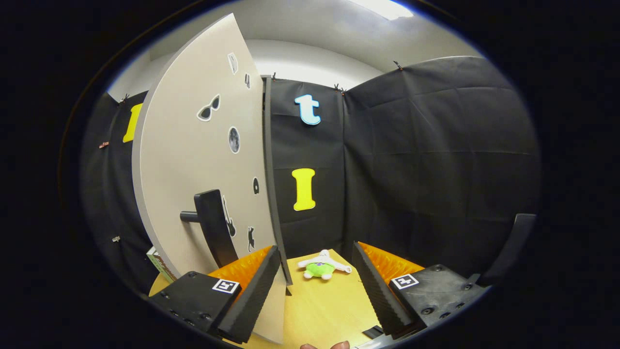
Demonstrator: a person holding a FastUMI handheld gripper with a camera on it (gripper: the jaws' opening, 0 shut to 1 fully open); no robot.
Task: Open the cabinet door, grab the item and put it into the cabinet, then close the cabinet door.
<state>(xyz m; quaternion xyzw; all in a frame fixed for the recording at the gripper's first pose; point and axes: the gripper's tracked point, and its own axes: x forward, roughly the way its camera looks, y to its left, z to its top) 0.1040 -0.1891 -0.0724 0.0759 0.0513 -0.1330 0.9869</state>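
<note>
Between spread tongs (317,295), door edge (273,194)

Beige cabinet door (193,160) ajar; green-white plush toy (321,266) on tabletop.

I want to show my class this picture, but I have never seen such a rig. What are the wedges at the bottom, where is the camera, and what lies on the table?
The camera rides on a hand-held gripper and looks forward along its two fingers, the wedges you see. They stand open and hold nothing. Beside the nearer finger is a cabinet door, swung open, with a dark handle. Beyond the fingers, on the wooden table, lies a small green and white soft toy.
</note>
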